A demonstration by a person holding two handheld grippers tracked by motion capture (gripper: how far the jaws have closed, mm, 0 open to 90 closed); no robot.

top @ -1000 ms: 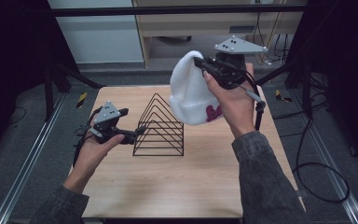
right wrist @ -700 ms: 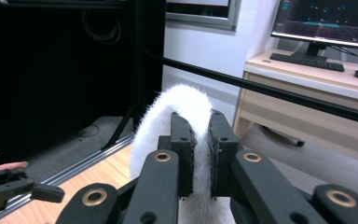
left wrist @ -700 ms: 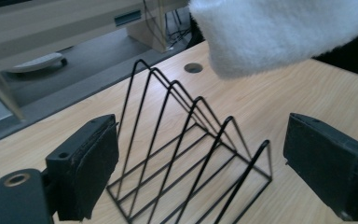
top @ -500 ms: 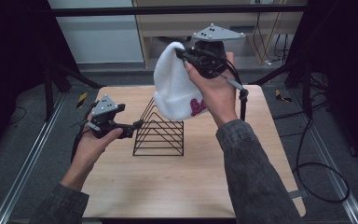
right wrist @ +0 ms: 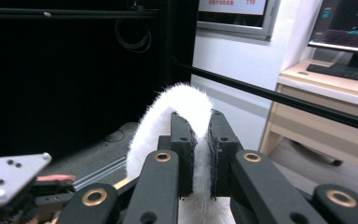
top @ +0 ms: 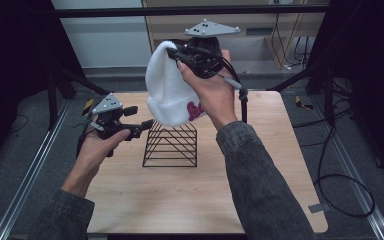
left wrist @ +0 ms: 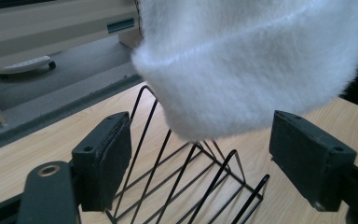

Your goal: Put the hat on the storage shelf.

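Up above the light wooden tabletop (top: 190,195), the right gripper (top: 176,51) has a fluffy white knit beanie with a pink logo (top: 169,90) pinched by its crown, jaws squeezed tight on the fabric. You can see it really well in the right gripper view, where the white fuzz (right wrist: 186,112) is sandwiched between the two black pads (right wrist: 182,140). The hat dangles cuff-down, its bottom edge hanging right over the top of a black wire rack shaped like a triangular prism (top: 171,145), which sits near the middle of the table. Can't quite tell if the cuff actually touches the top wire or just hovers over it.

Off to the left side, the left gripper (top: 145,125) is held just beside the rack, jaws spread wide with nothing between them, pointed at the rack's upper left corner. In the left gripper view the rack (left wrist: 191,182) and the hat's cuff (left wrist: 256,65) sit framed between the open pads.

Room-wise: grey floor around the table, metal rails (top: 25,185) along both sides, black cables (top: 340,180) on the right, a pale wooden desk (top: 260,25) at the back, and black frame bars overhead.
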